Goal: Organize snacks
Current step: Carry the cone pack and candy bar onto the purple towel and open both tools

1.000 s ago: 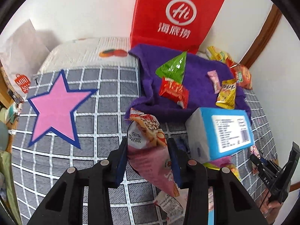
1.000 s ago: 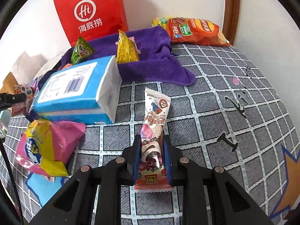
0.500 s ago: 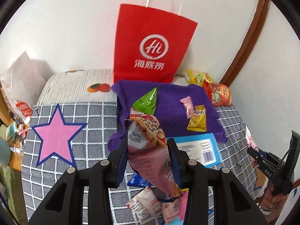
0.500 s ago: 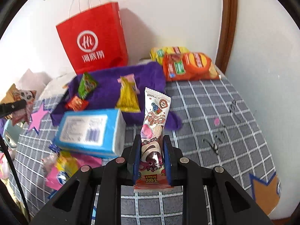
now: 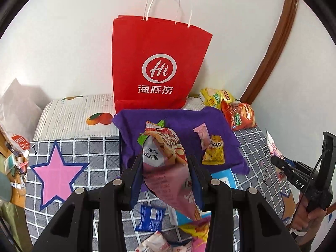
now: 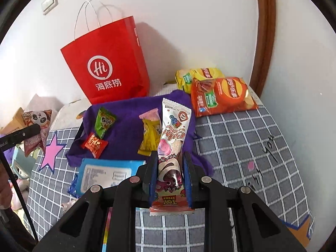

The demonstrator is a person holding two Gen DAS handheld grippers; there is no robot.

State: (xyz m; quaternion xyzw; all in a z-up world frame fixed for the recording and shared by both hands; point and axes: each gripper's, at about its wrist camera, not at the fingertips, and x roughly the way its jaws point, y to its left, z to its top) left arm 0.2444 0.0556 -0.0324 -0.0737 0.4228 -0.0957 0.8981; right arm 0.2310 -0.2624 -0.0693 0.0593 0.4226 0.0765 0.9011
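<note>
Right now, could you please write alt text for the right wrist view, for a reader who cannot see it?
The right gripper is shut on a long white and pink snack packet, held upright above a grey checked cloth. Behind it, small snacks lie on a purple towel; a red paper bag stands against the wall, chip bags to its right.

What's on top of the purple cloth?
On the purple cloth: green packet, red packet, pink candy, yellow packet. The held wrapper hides part of it.
</note>
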